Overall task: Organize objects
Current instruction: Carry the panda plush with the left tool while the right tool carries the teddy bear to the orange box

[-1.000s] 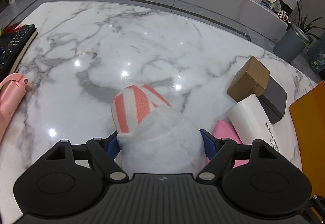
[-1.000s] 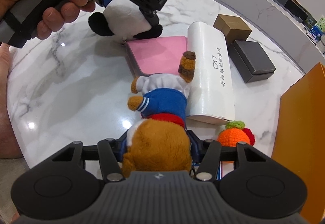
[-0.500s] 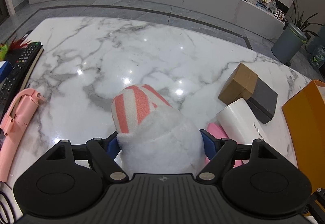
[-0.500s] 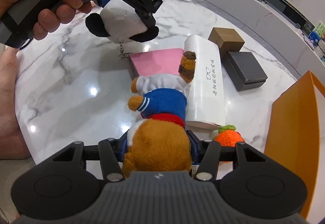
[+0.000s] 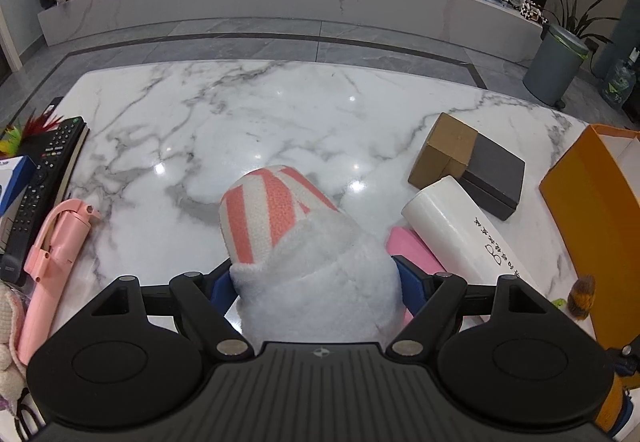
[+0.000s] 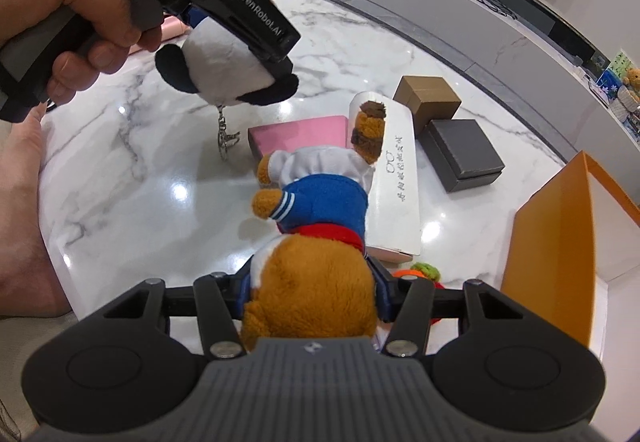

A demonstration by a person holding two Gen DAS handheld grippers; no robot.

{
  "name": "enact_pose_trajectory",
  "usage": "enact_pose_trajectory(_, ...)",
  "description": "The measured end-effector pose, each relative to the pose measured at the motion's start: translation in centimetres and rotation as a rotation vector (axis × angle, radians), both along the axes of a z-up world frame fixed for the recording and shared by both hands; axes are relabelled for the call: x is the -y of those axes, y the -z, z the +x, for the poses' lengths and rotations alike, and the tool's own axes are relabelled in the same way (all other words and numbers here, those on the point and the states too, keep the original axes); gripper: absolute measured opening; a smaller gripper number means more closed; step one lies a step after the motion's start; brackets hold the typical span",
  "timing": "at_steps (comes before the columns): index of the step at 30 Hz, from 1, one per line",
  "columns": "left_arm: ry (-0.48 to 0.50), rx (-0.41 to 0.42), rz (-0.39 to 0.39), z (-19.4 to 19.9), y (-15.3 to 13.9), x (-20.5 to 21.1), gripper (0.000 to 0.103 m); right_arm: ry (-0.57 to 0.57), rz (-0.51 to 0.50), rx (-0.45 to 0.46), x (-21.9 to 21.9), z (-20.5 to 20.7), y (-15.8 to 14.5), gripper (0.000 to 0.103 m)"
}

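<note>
Fingers [image 6: 256,290] of the right gripper [image 6: 310,292] pinch a bear [image 6: 312,242], the left gripper's [image 5: 316,282] clamp a panda [image 6: 224,69], both above the worktop [image 5: 280,113], orange box [image 6: 560,234] far right.

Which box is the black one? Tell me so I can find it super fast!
Start at the marble table and go to the tall orange box at its edge. Just beside it, the black box lies flat, touching a brown cardboard box. It is the only dark, lidded one.
</note>
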State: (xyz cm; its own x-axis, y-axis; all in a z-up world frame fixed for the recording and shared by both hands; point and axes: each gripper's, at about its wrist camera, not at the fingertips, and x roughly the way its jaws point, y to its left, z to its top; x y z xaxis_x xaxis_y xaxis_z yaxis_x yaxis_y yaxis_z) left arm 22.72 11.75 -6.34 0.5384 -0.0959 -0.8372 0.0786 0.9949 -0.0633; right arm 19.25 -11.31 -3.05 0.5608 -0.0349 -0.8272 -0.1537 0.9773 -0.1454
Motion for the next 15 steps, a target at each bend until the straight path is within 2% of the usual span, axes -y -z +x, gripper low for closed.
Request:
enact_pose_trajectory(8, 0.023, 0.039, 0.031, -1.2, -2.6, 1.0, 0.091, 0.013, -0.011, 0.043, 0.6, -0.8, -2.2, 0.056)
enact_pose_trajectory(15, 0.082, 0.091, 0.067, -2.3, -4.9, 3.3, 0.091, 0.032, -0.037, 0.084, 2.0, -1.9, -4.5, 0.056)
